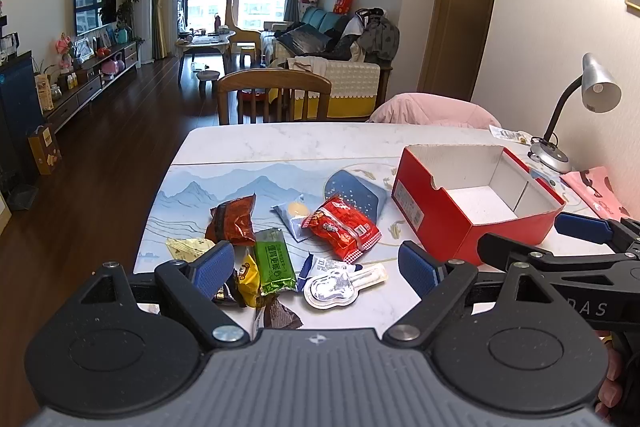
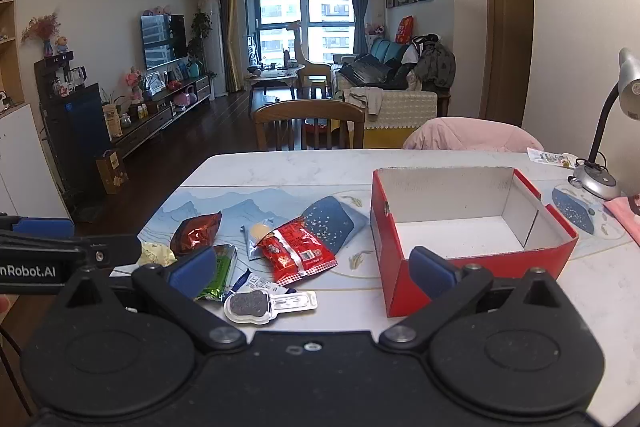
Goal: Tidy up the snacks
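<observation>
Several snack packets lie loose on the table mat: a bright red packet (image 1: pixel 342 227) (image 2: pixel 295 251), a dark red foil packet (image 1: pixel 233 219) (image 2: pixel 196 233), a green bar (image 1: pixel 274 261) (image 2: pixel 218 277), a pale blue packet (image 1: pixel 294 217), a yellow wrapper (image 1: pixel 249 279) and a clear blister pack (image 1: pixel 340 283) (image 2: pixel 268 303). An open red box (image 1: pixel 476 193) (image 2: pixel 466 231) with a white, bare inside stands to their right. My left gripper (image 1: pixel 316 273) hovers open over the near packets. My right gripper (image 2: pixel 312 267) hangs open between the packets and the box corner.
A desk lamp (image 1: pixel 576 107) (image 2: pixel 608 131) and a pink pouch (image 1: pixel 596 187) sit at the table's right side. A wooden chair (image 1: pixel 274 95) and a pink-draped chair (image 1: pixel 432 109) stand at the far edge. The marble table (image 1: pixel 300 139) has bare surface beyond the mat.
</observation>
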A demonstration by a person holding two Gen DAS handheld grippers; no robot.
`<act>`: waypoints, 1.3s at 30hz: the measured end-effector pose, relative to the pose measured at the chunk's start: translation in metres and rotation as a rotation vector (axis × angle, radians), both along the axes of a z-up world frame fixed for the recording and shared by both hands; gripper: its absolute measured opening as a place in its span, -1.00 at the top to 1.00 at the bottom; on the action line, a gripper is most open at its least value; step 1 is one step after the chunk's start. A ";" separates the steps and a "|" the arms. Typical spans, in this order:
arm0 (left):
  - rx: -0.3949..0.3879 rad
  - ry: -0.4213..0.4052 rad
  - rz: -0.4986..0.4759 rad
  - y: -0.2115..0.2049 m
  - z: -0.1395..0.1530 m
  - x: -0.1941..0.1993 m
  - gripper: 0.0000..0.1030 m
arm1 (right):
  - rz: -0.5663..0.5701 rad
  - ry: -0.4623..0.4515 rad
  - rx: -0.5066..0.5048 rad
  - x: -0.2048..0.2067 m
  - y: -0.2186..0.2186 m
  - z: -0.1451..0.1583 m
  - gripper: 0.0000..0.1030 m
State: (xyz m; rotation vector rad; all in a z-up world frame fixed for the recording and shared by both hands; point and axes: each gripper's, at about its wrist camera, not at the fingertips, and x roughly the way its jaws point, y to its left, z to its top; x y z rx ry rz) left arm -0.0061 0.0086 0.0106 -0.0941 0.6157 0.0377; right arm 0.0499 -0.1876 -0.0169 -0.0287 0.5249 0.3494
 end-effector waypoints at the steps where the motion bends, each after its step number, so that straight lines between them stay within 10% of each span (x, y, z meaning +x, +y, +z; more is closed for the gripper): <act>1: 0.000 0.000 0.000 0.000 0.000 0.000 -0.74 | 0.000 0.000 0.000 0.000 0.000 0.000 -1.00; 39: -0.027 -0.003 0.001 0.015 0.000 0.004 -0.74 | 0.013 0.010 -0.024 0.013 0.009 0.000 -0.99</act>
